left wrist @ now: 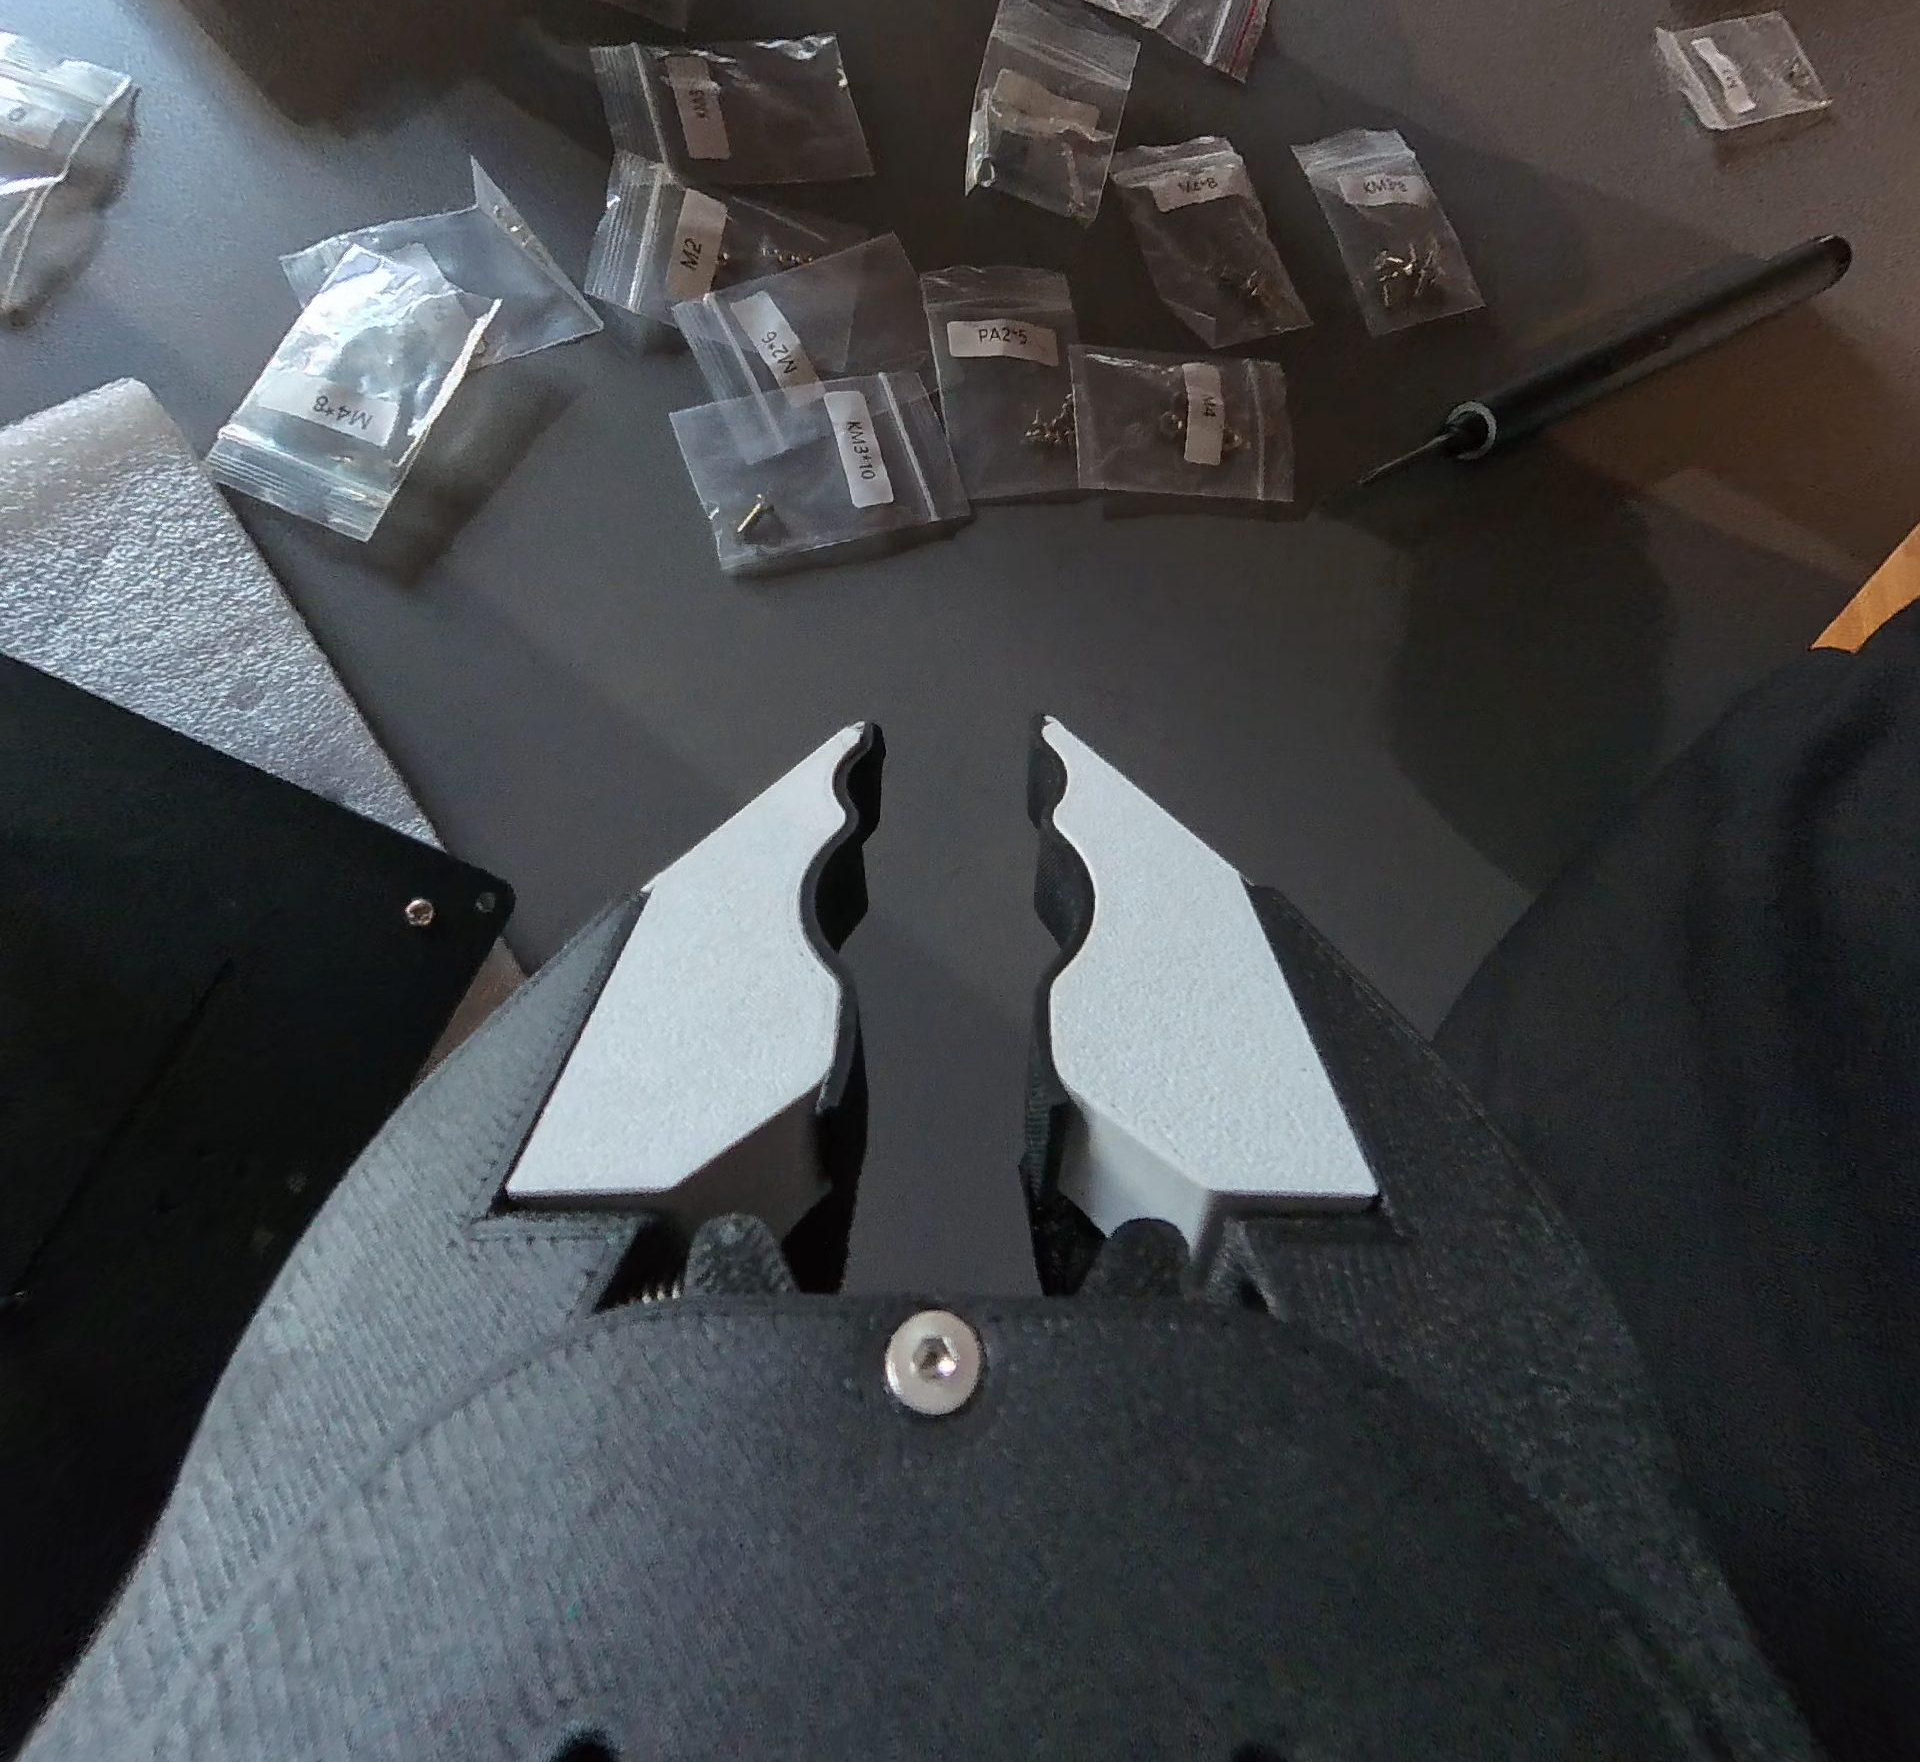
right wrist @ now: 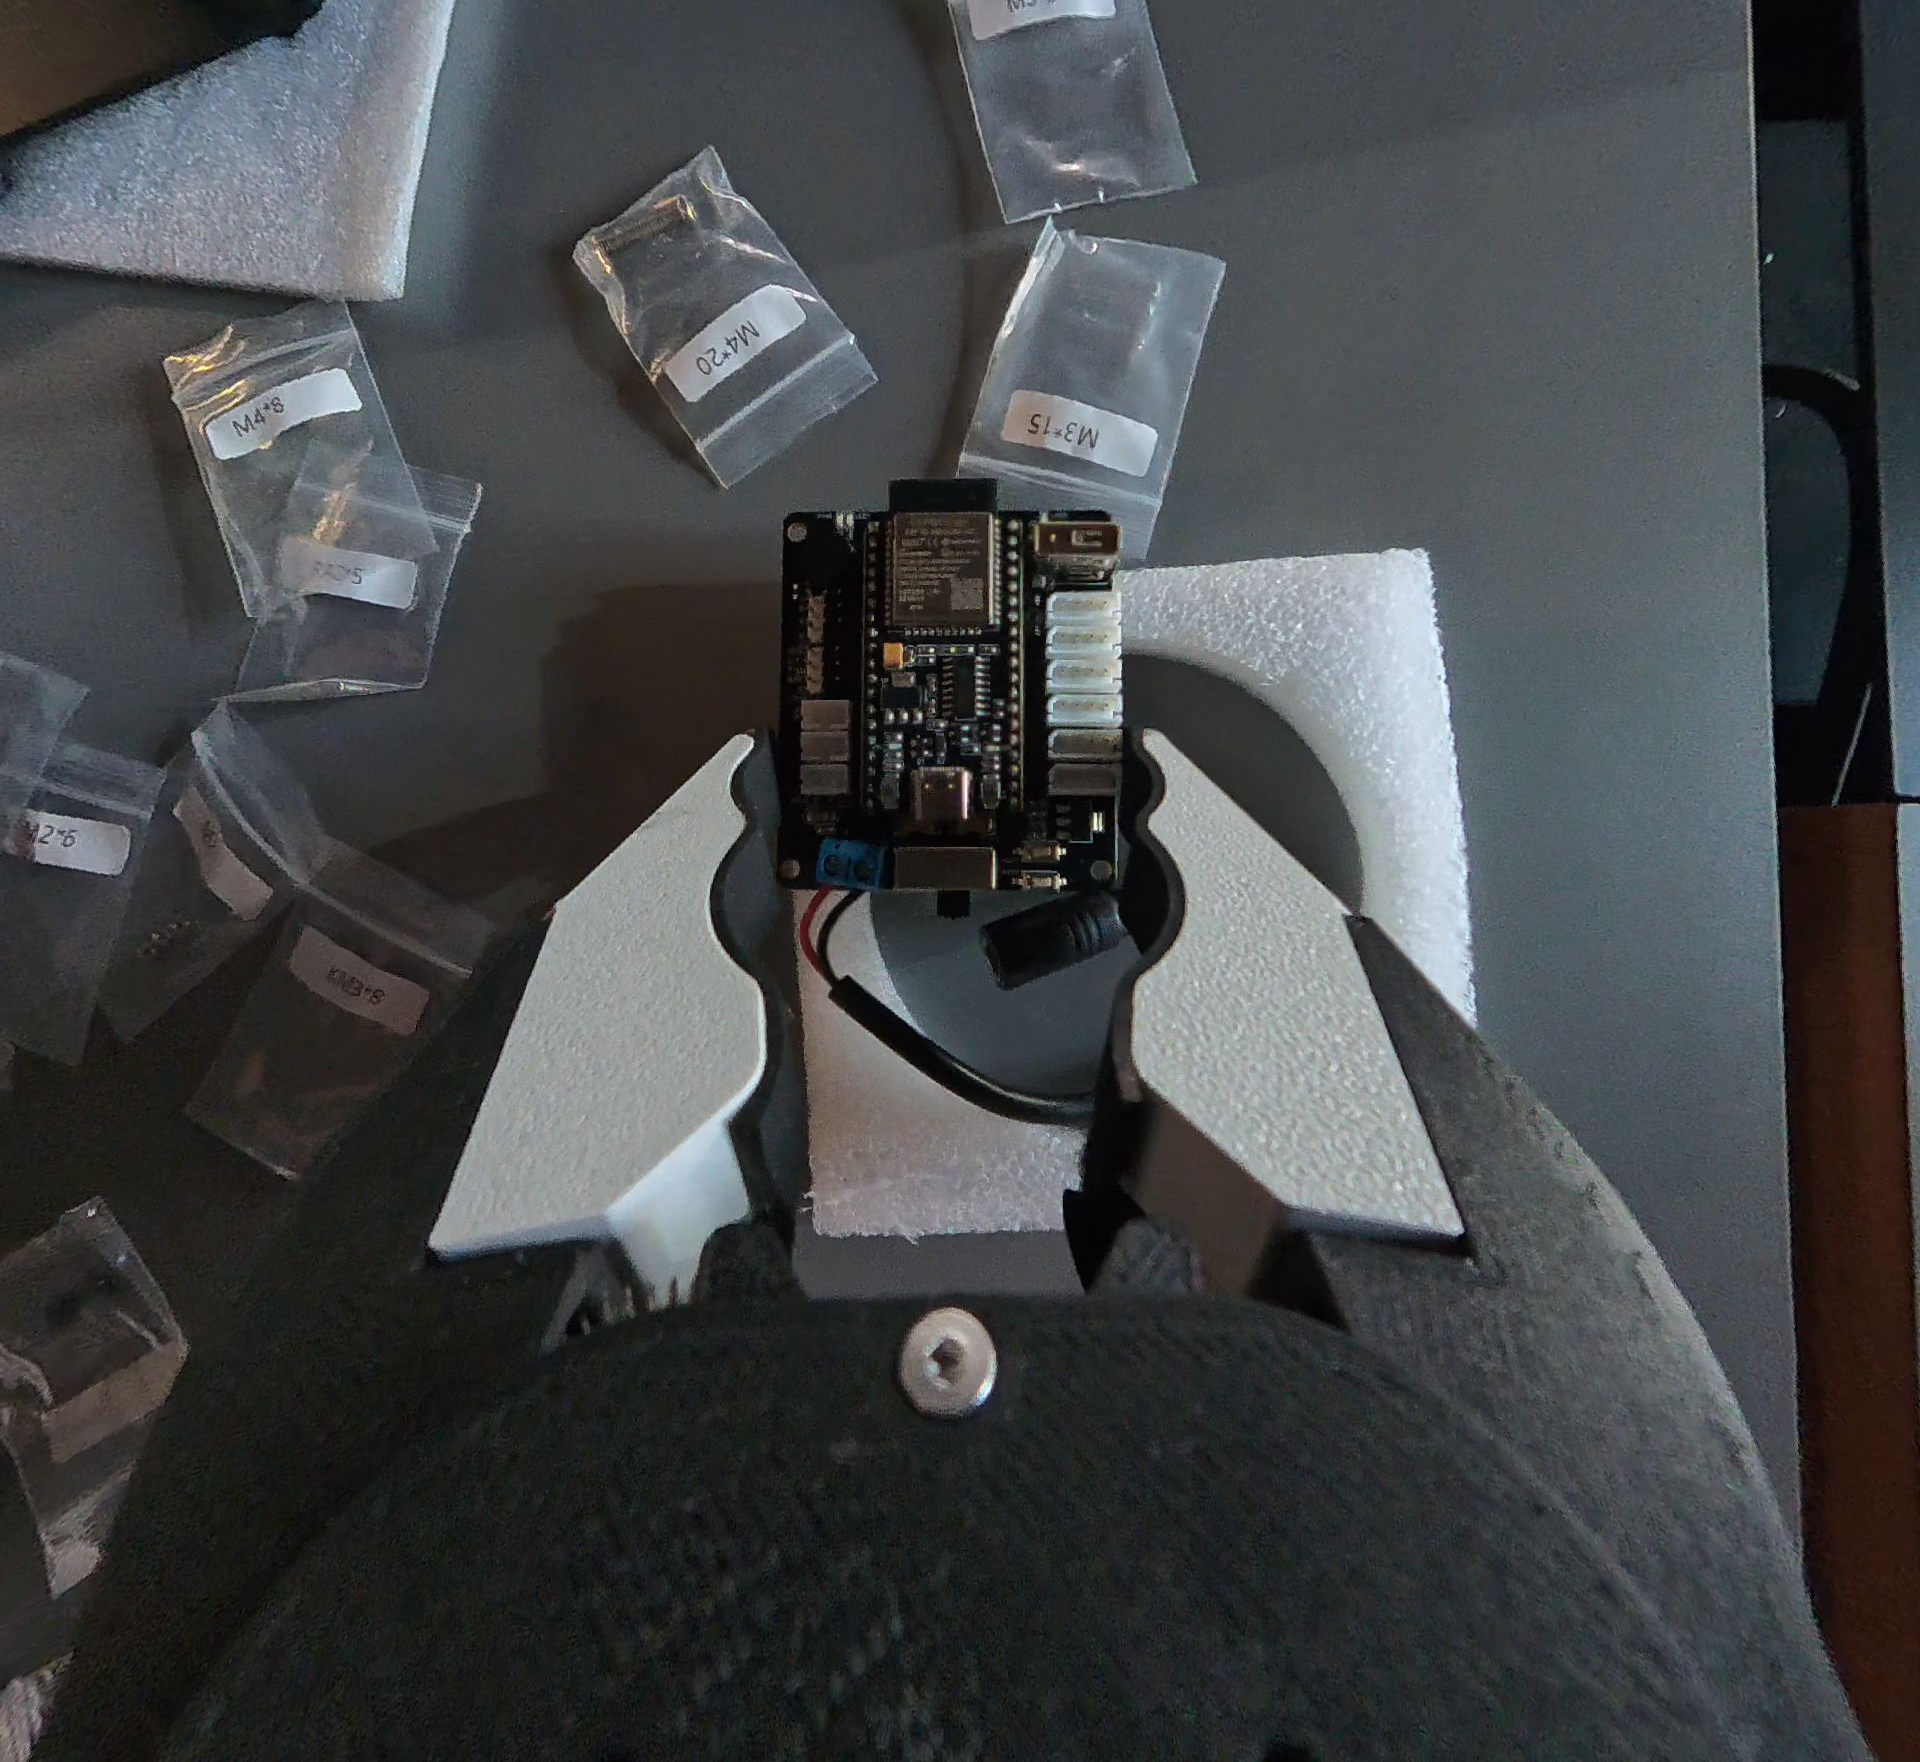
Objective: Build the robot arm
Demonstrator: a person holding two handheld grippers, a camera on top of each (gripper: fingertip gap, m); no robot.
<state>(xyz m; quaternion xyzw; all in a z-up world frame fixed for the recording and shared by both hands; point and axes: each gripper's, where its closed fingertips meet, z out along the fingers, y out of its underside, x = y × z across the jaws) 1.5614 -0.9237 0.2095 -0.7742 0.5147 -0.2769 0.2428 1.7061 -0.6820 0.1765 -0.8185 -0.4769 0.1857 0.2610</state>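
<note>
In the right wrist view my right gripper (right wrist: 951, 756) is shut on a black circuit board (right wrist: 935, 663), with its white fingertips (right wrist: 1195, 808) pressing the board's left and right edges. A red and black lead and a black barrel plug (right wrist: 1049, 949) hang from the board's near edge. The board is over a white foam block (right wrist: 1351, 652) with a round cutout. In the left wrist view my left gripper (left wrist: 956, 746) is open and empty above bare grey table (left wrist: 1039, 632). The nearest things to it are small clear bags of screws (left wrist: 821, 465).
Several labelled clear screw bags (right wrist: 727, 320) lie scattered on the table in both views. A black screwdriver (left wrist: 1621, 351) lies at the right. A black plate (left wrist: 156, 933) rests on a white foam sheet (left wrist: 135, 569) at the left. Dark cloth (left wrist: 1766, 1089) fills the lower right. Measured from the fingertips, the white foam block (right wrist: 1351, 652) is 4 centimetres or so from the right gripper and 35 centimetres from the left.
</note>
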